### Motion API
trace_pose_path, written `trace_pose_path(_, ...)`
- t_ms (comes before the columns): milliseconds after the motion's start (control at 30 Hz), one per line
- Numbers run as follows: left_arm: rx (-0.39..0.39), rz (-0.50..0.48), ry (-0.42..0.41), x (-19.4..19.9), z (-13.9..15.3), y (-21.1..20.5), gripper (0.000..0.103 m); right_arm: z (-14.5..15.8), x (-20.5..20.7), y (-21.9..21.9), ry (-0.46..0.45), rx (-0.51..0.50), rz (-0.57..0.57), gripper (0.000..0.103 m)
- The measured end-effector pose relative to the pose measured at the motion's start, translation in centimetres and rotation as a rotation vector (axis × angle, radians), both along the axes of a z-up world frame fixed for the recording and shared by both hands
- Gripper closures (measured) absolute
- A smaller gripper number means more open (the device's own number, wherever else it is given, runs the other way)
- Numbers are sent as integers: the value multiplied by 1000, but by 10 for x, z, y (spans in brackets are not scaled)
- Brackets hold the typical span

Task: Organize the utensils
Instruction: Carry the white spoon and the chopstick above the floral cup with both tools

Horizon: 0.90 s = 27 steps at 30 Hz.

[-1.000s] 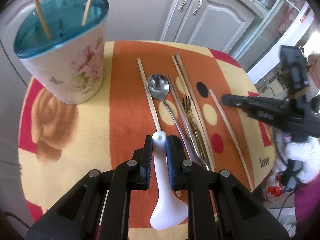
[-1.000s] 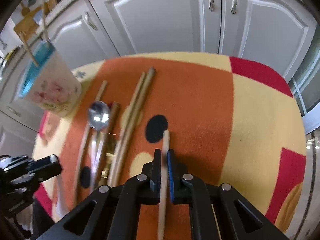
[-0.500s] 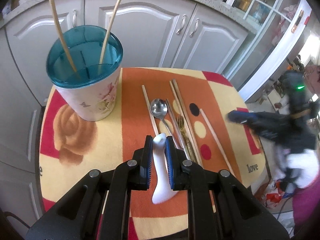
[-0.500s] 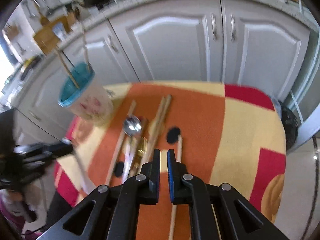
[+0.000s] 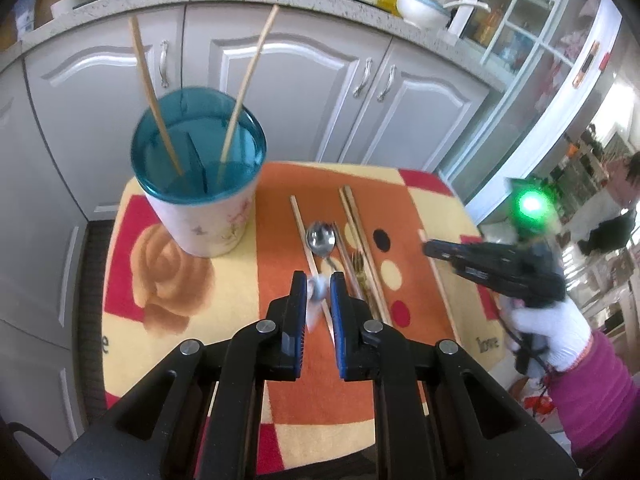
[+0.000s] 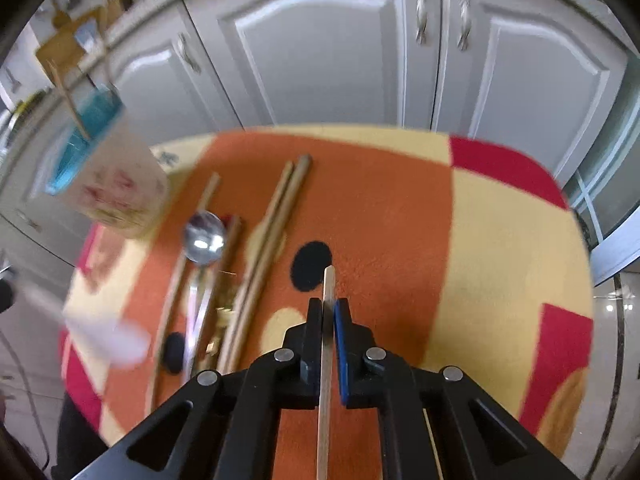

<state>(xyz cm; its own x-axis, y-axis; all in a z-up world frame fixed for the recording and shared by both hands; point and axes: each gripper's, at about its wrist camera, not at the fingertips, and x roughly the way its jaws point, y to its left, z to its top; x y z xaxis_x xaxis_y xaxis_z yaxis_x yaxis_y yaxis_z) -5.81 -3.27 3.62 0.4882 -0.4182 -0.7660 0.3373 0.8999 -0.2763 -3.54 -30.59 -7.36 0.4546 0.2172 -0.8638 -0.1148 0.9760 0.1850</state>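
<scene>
- Our left gripper (image 5: pixel 319 286) pinches the white spoon (image 5: pixel 318 289) by its handle, the jaws closing on it; the spoon is blurred
- Ahead and to its left stands the floral cup (image 5: pixel 200 184), two chopsticks (image 5: pixel 154 96) leaning inside
- Just ahead of its tips lie a metal spoon (image 5: pixel 320 236), a gold fork (image 5: pixel 359 266) and more sticks on the mat (image 5: pixel 168 276)
- Our right gripper (image 6: pixel 329 308) is clamped narrow on a single chopstick (image 6: pixel 329 284), whose tip juts just past the jaws
</scene>
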Motion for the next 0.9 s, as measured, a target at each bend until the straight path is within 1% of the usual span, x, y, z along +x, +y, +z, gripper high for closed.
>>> trace_pose_path(167,-44,6,1,5,18,13,93,54,-32,-20,-92,103,-4,98)
trace_pose_path(233,-41,7,-9,6,25,15,93,79,-45,-29,-149,160,-6,98)
trace_pose_path(333,-24,15,-23,5,29,17,93,103,-54,-29,-210,161,-9,98)
trace_pose_path(400,-20,30,-3,7,24,21,93,109,-57,-26,-217,172,0,98)
trace_pose_path(500,22,50,35,8,5,28,90,111,-59,-16,-220,169,19,98)
trace_pose_path(533,34,50,57,8,-4,32,85,113,-61,-14,-221,171,23,98)
trace_pose_path(567,45,51,86,9,-14,37,78,114,-61,-14,-222,174,23,98)
trace_pose_path(633,63,86,129,9,-32,53,75,118,-64,-13,-228,189,30,98)
trace_pose_path(667,71,126,156,10,-43,64,74,118,-64,-13,-233,191,33,98)
trace_pose_path(733,60,200,216,10,-63,82,74,123,-65,-11,-243,189,46,98)
trace_pose_path(800,12,257,292,8,-86,97,74,126,-66,-11,-250,193,50,98)
trace_pose_path(900,-27,298,346,5,-108,105,74,127,-65,-12,-252,212,47,98)
